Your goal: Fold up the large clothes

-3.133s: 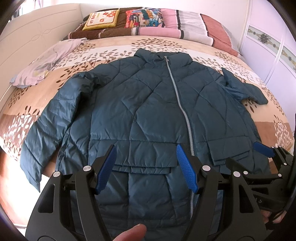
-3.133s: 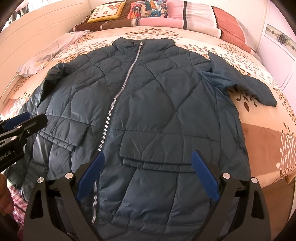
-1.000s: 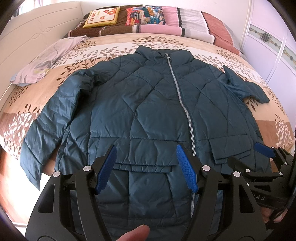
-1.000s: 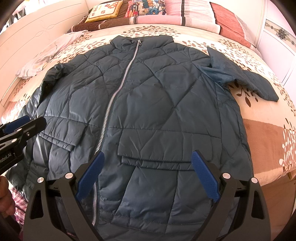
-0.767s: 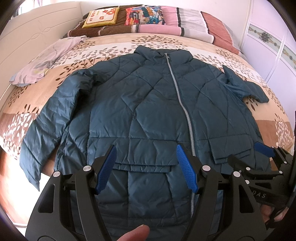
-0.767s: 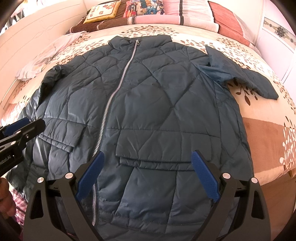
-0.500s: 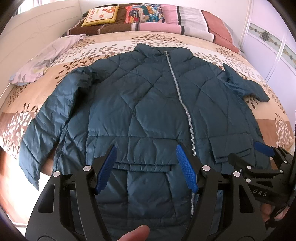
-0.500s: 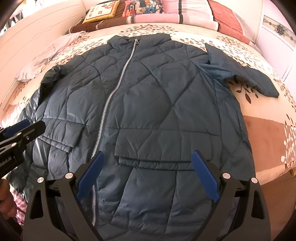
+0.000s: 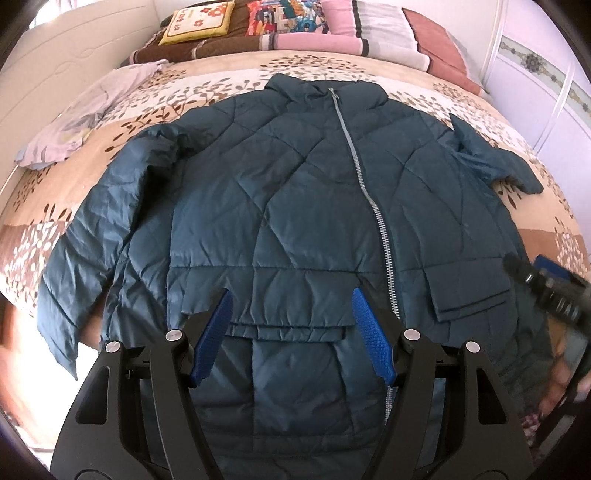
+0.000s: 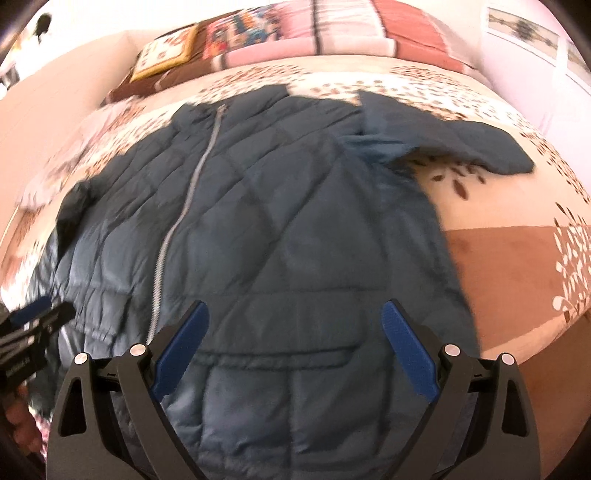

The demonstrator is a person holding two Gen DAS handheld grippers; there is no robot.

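Observation:
A dark teal quilted jacket point(image 9: 303, 206) lies zipped and front-up on the bed, collar at the far end; it also shows in the right wrist view point(image 10: 280, 229). Its left sleeve point(image 9: 88, 236) runs down toward the near left bed edge. Its right sleeve point(image 10: 454, 144) spreads out to the right, partly crumpled. My left gripper point(image 9: 291, 325) is open and empty above the left pocket flap near the hem. My right gripper point(image 10: 295, 343) is open and empty above the right pocket flap, and shows blurred in the left wrist view point(image 9: 546, 288).
The bed point(image 9: 546, 236) has a beige leaf-patterned cover. Pillows and folded blankets point(image 9: 295, 29) line the far end. A pale lilac cloth point(image 9: 74, 129) lies at the far left. A white headboard-like panel point(image 9: 55, 74) stands left, wardrobe doors point(image 9: 546, 85) right.
My right gripper has swung to the right and its view is motion-blurred. The left gripper has shifted only slightly. The jacket has not moved.

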